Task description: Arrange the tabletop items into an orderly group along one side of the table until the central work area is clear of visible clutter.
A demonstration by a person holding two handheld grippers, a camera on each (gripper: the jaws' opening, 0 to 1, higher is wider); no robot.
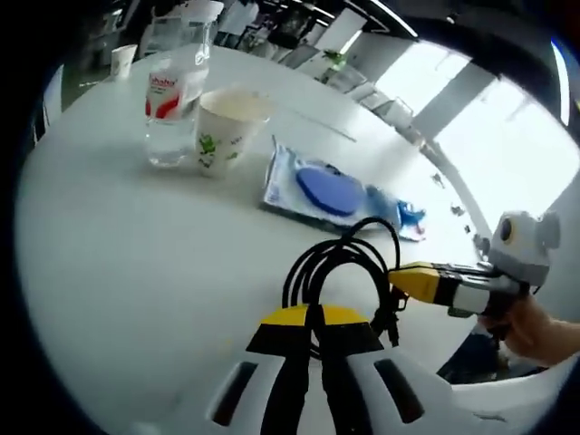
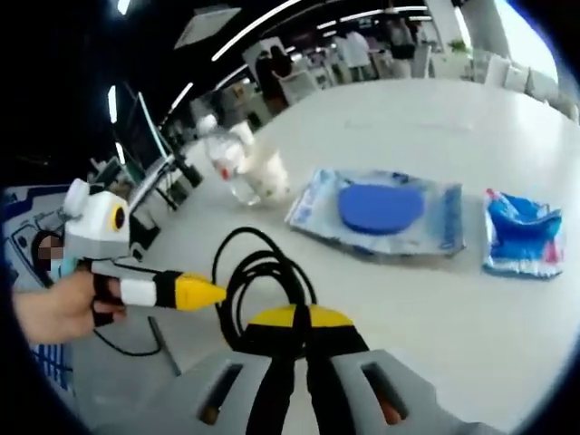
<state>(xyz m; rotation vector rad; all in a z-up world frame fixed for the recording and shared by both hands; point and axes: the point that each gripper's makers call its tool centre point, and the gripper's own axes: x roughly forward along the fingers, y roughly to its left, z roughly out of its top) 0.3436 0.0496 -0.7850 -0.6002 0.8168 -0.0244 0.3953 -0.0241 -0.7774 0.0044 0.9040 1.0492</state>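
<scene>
1. Left tongs [image 1: 313, 319]: jaws pressed together at the yellow tips, clenched on the black cable [image 1: 337, 263], whose coil loops rise just ahead of the tips above the white bench [image 1: 136, 272].
2. Right tongs [image 2: 299, 319]: jaws likewise pressed together, clenched on the same coil of cable [image 2: 258, 276].
3. In the left gripper view, the right tongs [image 1: 408, 279] enter from the right, held level, yellow tip touching the coil; a hand [image 1: 539, 331] grips the handle at the bench edge.
4. In the right gripper view, the left tongs [image 2: 204, 292] enter from the left, held level, yellow tip at the coil; a hand [image 2: 54, 308] grips the handle.
5. Beyond the coil, a clear pouch with a blue disc [image 1: 326, 188] lies flat on the bench; a blue packet [image 1: 403, 216] lies just beside it.
6. Farther out, a paper cup [image 1: 227, 127] stands upright, touching a clear water bottle [image 1: 177, 100].
7. A second small cup [image 1: 124, 60] stands well apart, near the far edge.
</scene>
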